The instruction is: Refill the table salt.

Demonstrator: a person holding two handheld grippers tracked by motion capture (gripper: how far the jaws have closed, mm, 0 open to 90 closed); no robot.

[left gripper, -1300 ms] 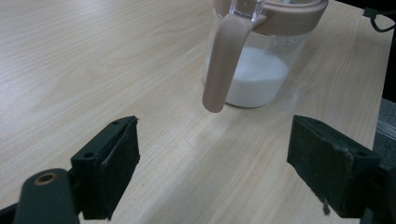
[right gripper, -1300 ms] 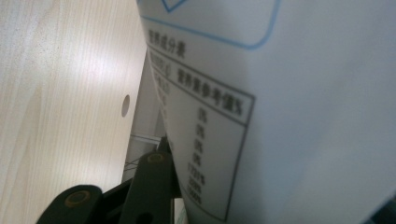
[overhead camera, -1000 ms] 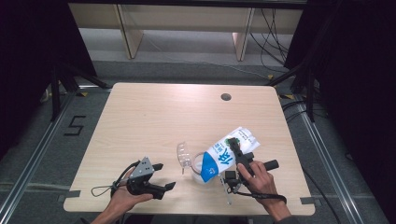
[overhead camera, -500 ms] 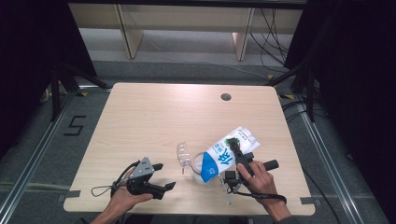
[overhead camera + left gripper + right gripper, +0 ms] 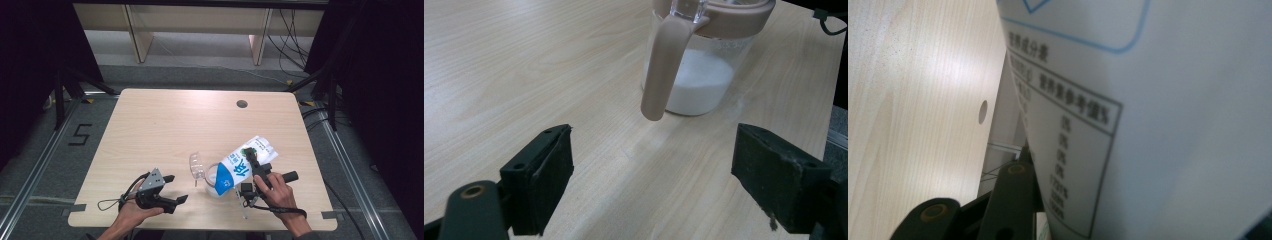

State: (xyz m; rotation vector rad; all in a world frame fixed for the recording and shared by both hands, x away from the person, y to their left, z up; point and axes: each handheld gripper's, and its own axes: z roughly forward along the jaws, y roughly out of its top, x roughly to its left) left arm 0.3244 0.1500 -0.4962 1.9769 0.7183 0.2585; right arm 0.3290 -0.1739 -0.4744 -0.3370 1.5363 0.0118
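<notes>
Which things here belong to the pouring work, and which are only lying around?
Part of the job:
- white and blue carton, tilted, held in right gripper
- clear plastic jug with beige handle, white contents inside

Just there:
- left gripper, jaws open, idle
- round hole in wooden table

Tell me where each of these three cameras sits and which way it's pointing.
High view: above the person's edge of the table, looking forward and down; both forearms, left gripper and right gripper show.
Left gripper view: rides the left gripper, looking along its open jaws at the jug of white powder.
Right gripper view: rides the right gripper, pressed close against the bag.
Shared: the high view also shows the jug and bag.
</notes>
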